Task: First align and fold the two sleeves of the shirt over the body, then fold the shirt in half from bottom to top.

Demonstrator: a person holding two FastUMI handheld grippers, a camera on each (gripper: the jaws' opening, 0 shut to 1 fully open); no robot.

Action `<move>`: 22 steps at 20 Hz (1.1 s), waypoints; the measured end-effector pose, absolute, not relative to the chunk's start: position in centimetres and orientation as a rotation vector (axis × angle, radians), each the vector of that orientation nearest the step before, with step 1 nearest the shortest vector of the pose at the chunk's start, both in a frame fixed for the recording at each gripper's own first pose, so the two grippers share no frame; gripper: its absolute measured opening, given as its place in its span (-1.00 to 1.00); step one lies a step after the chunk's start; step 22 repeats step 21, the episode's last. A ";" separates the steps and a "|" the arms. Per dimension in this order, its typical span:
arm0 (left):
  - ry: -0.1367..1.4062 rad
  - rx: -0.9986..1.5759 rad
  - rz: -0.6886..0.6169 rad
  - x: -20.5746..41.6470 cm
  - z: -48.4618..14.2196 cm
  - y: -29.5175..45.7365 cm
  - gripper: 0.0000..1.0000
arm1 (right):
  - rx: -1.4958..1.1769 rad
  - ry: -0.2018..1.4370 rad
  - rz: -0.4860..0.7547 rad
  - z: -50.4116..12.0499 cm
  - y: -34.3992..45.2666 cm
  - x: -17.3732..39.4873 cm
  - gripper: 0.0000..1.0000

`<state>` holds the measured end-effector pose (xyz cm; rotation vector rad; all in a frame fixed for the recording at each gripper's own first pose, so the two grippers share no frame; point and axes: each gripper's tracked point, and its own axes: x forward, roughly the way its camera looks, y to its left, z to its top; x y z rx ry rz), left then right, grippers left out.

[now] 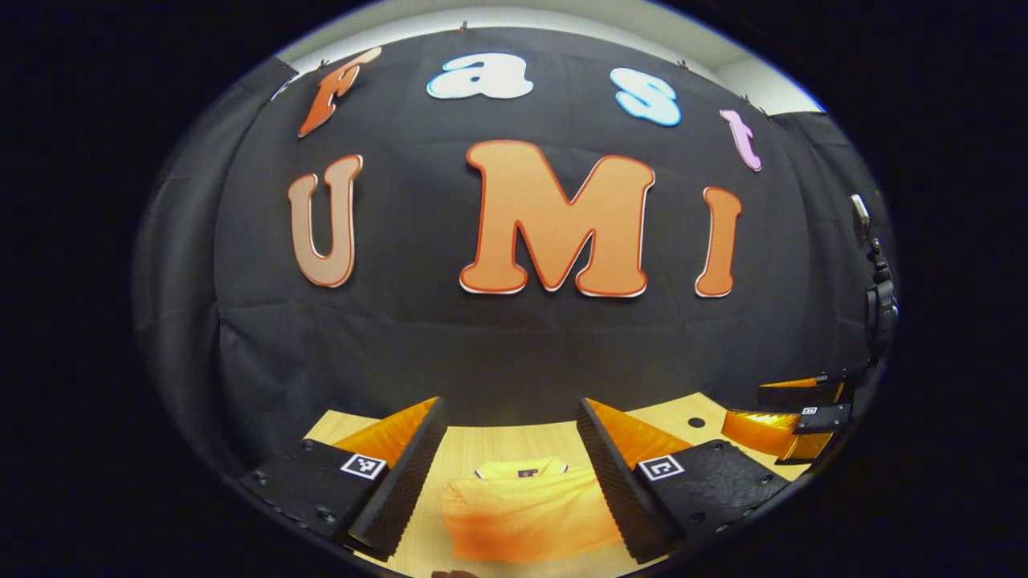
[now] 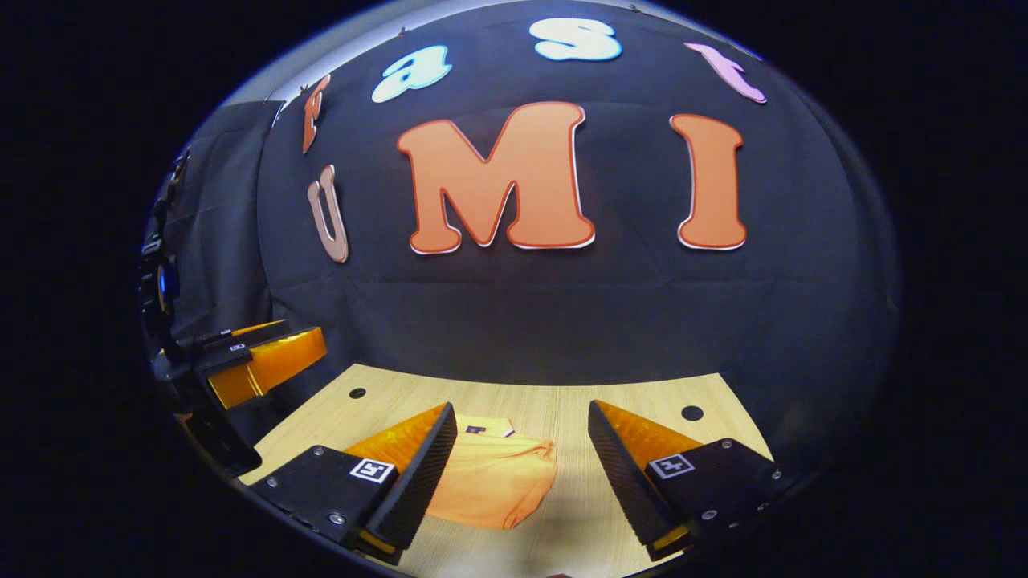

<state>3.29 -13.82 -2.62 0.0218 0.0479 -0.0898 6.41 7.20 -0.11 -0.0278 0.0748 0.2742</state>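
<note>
A folded orange polo shirt (image 1: 522, 510) lies low centre on the worktop (image 2: 578, 401), with both the left gripper (image 1: 511, 482) and right gripper (image 2: 522, 482) spread apart, empty.

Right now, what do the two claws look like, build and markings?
Both match. The left claw and right claw each have two wedge-shaped fingers with ribbed inner faces, on flat screwed plates, each bearing a small square black-and-white tag. No cables or sleeves visible.
</note>
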 end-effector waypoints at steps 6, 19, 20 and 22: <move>-0.032 -0.079 -0.077 -3.1 -1.3 -14.8 0.96 | -0.014 -0.051 0.255 1.3 4.2 1.5 0.98; -0.048 -0.113 -0.131 -6.3 -3.9 -18.0 0.95 | 0.098 -0.149 0.116 1.1 -3.3 -7.9 1.00; -0.053 -0.125 -0.139 -6.2 -3.5 -18.4 0.95 | 0.132 -0.143 0.108 1.1 -3.8 -8.1 0.98; -0.058 -0.141 -0.137 -6.3 -3.1 -18.8 0.94 | 0.160 -0.145 0.120 1.2 -4.0 -8.4 0.98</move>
